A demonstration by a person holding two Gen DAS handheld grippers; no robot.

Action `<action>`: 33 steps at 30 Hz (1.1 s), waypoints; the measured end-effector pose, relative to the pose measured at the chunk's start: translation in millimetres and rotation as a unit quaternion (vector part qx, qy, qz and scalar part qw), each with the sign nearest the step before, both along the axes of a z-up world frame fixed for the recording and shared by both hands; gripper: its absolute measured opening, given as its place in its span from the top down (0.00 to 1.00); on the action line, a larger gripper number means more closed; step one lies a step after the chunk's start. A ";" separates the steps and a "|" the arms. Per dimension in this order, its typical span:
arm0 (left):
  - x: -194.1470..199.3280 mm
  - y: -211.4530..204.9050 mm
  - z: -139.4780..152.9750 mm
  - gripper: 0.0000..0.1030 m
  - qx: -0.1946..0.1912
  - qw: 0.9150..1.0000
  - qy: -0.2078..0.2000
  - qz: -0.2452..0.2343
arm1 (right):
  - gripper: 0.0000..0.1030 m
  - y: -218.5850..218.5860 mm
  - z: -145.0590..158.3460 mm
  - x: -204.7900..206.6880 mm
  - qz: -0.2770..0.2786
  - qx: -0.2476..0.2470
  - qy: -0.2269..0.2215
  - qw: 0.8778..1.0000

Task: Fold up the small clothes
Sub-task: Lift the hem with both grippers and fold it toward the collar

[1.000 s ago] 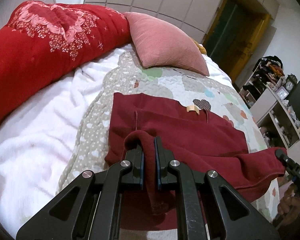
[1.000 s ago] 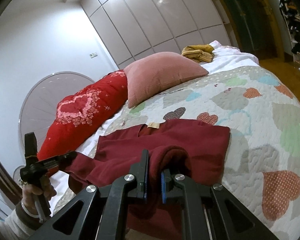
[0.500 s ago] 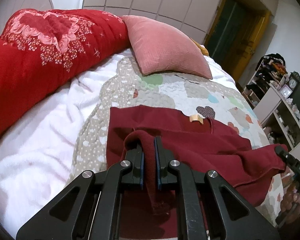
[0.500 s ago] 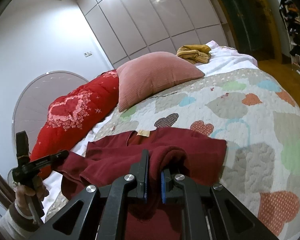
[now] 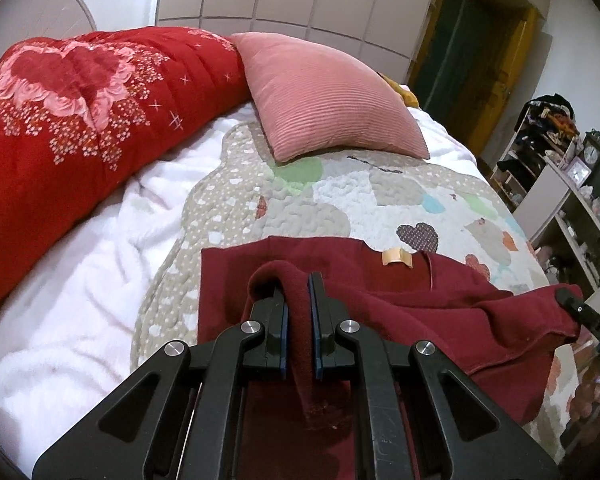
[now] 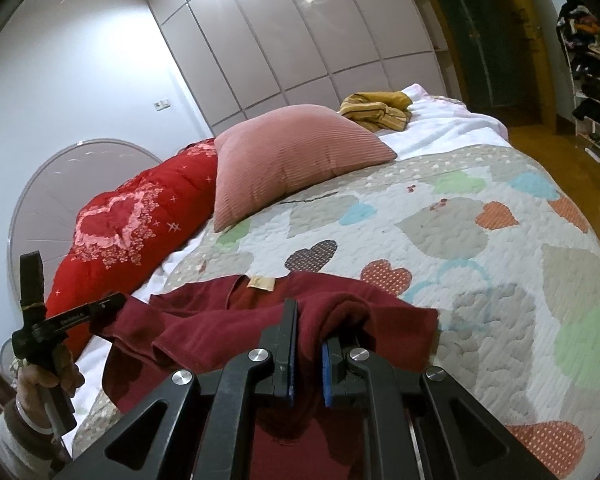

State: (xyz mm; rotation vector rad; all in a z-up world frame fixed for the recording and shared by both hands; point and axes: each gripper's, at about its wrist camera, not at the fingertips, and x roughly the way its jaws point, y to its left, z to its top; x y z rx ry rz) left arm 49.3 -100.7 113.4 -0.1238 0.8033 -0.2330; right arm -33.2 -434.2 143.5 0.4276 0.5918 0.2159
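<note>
A dark red sweater (image 5: 400, 300) (image 6: 236, 320) lies on the heart-patterned quilt (image 5: 340, 196) (image 6: 480, 248), its tan neck label (image 5: 397, 258) (image 6: 261, 282) facing up. My left gripper (image 5: 299, 280) is shut on a bunched fold of the sweater's near edge, lifted off the quilt. My right gripper (image 6: 308, 320) is shut on another fold of the same edge. Each view shows the other gripper at the side: the right one (image 5: 584, 314) at the right edge, the left one (image 6: 100, 308) with a hand (image 6: 48, 376) at the left. Cloth sags between them.
A pink ribbed pillow (image 5: 328, 96) (image 6: 288, 152) and a red floral blanket (image 5: 80, 120) (image 6: 140, 224) lie at the far side of the bed. A yellow striped garment (image 6: 376, 110) sits behind the pillow. Cluttered shelves (image 5: 572, 184) stand to the right.
Both grippers, still shut on the sweater's edge, have carried it toward the neck label, so the folded part covers more of the garment. The pillow and blanket look nearer.
</note>
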 end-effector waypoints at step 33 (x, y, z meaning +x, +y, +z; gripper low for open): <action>85.2 10.2 -51.0 0.89 -0.077 0.992 0.098 0.021 | 0.91 -38.9 -65.1 113.5 -0.020 0.123 0.139 0.983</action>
